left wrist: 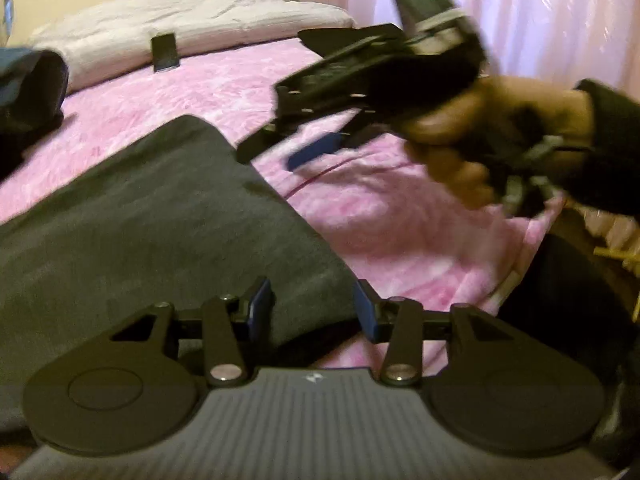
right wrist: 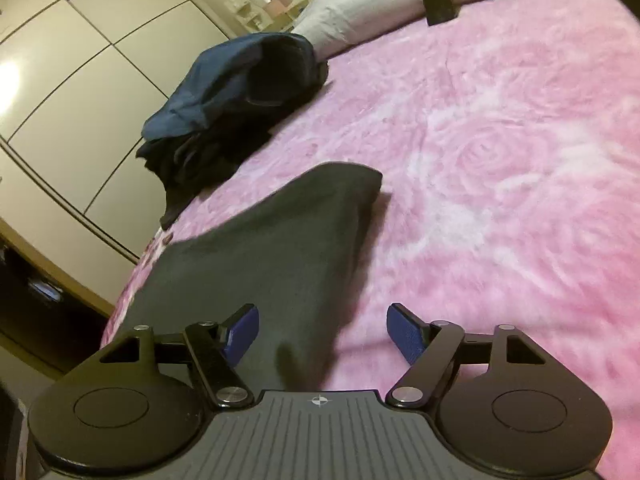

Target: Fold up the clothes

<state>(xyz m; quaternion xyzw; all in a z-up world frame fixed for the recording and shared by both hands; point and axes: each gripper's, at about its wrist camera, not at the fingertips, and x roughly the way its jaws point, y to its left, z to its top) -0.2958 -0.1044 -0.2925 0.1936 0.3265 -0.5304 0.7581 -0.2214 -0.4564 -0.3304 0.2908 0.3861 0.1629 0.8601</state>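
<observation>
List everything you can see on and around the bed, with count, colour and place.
dark grey garment: one, lying flat, near edge of bed
pile of clothes: one, navy and black, far left of bed
bedspread: one, pink with rose pattern, covering bed
duvet: one, pale, at head of bed
phone: one, black, propped against duvet
wardrobe: cream, beside bed
curtain: pink, behind bed
left gripper: jaws open
right gripper: jaws open
hand: holding right gripper

matt grey cloth garment (right wrist: 280, 248), plush pink blanket (right wrist: 500, 140) — fuzzy
</observation>
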